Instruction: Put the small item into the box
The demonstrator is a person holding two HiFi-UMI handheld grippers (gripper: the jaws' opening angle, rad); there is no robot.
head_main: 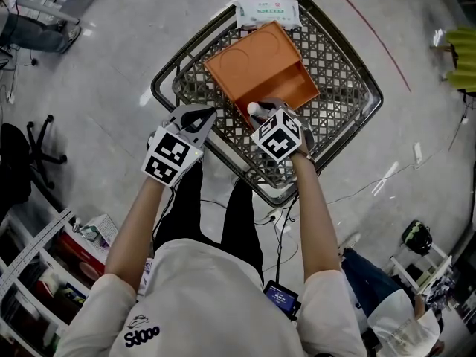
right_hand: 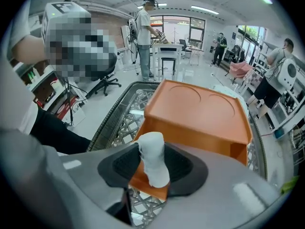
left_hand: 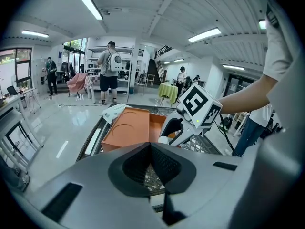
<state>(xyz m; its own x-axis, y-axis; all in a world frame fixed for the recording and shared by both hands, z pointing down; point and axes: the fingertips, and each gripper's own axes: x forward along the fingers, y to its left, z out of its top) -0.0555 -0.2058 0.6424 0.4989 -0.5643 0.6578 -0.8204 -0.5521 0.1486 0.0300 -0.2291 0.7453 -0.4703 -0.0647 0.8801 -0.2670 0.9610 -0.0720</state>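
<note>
Glossy pale grey floor [head_main: 111,65] fills the head view, with a thin red line [head_main: 372,32] at 1 o'clock. A black office chair [head_main: 30,151] stands at 9 o'clock and cluttered white shelves [head_main: 30,274] at 7 o'clock. Strip lights [left_hand: 89,5] run along a white ribbed ceiling [left_hand: 143,13]. Far off are dark-framed windows [right_hand: 176,27], a pink armchair [left_hand: 76,82], a yellow-green draped table [left_hand: 167,90] and a standing person with a backpack [left_hand: 109,70].

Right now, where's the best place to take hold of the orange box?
Probably the open end's thin side wall, from above, one jaw inside, one outside; the lidded part looks too broad and flat. The right gripper, jaws opening round the white roll, crowds the near wall.
</note>
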